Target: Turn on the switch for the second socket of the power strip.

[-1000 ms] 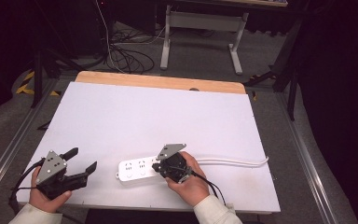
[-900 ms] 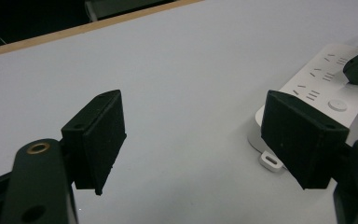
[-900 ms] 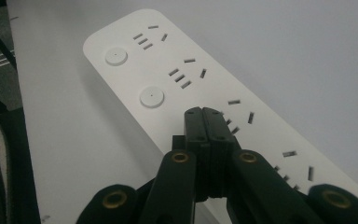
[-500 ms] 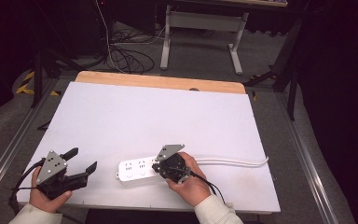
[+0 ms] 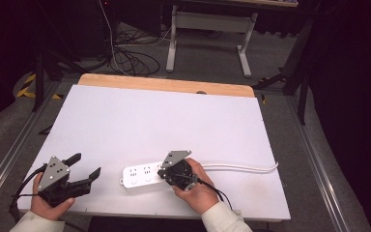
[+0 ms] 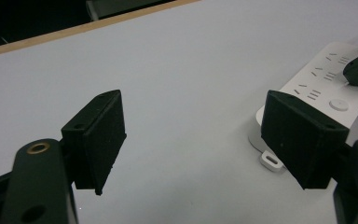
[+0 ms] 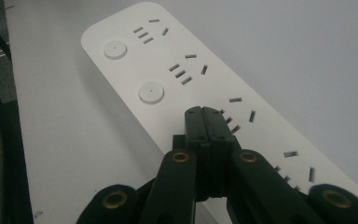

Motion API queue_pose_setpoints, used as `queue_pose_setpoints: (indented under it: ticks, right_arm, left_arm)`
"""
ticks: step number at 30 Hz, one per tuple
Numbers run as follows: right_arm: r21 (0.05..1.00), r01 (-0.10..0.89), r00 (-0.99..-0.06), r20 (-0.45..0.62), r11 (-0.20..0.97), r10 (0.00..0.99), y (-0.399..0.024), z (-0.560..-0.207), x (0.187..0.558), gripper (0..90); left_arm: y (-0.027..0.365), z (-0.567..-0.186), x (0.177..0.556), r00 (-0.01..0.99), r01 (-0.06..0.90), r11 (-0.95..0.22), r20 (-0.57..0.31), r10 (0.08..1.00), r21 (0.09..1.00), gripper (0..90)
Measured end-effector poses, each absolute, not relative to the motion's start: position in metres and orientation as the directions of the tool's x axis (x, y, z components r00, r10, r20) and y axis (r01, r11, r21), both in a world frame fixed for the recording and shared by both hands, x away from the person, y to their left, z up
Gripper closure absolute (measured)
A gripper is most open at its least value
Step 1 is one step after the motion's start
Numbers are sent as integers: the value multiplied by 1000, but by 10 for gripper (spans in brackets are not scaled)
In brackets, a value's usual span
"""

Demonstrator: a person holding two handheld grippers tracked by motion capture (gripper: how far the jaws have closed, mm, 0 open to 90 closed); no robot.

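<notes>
A matte white table (image 5: 140,121) carries a smooth white power strip (image 5: 142,176) near its front edge, long axis across the table, cord (image 5: 241,168) trailing right. The right gripper (image 7: 208,116), jaws pressed together on nothing, sits over the strip's sockets. The left gripper (image 5: 84,166) rests wide apart and empty, near the strip's left end.

White table top (image 5: 149,121) with a bare wooden strip (image 5: 164,86) along its far edge, small dark notch in that strip toward the right. Grey carpet floor (image 5: 212,63) all around the table. Beyond the far edge, a white metal desk frame (image 5: 207,29) on two legs with flat feet. Left of that frame, loose black cables (image 5: 130,58) tangled on the floor. Yellow-black hazard tape (image 5: 26,84) off the table's far left corner. Metal rails (image 5: 14,150) run along the table's left and right sides. Dark stands right of the table; room dim, edges black.
</notes>
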State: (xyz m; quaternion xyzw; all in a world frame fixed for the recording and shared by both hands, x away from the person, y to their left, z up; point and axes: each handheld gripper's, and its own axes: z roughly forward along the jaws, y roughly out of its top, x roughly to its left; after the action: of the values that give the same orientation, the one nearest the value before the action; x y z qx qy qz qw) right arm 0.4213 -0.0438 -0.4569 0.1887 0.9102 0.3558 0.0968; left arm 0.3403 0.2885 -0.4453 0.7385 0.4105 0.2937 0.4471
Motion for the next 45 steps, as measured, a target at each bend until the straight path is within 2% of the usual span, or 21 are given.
queue_pose_setpoints:
  ticks: [21, 32, 45]
  right_arm:
    - [685, 266, -907, -61, 679, 417, -44, -459, 419, 900]
    - [705, 305, -901, -5, 640, 434, -49, -455, 422, 900]
    - [762, 240, -909, -42, 601, 415, -54, -439, 415, 900]
  left_arm:
    - [288, -445, 340, 492, 345, -268, 70, 868, 900, 223]
    - [289, -446, 341, 495, 349, -267, 65, 866, 898, 222]
    - [289, -446, 341, 496, 347, -263, 62, 866, 900, 222]
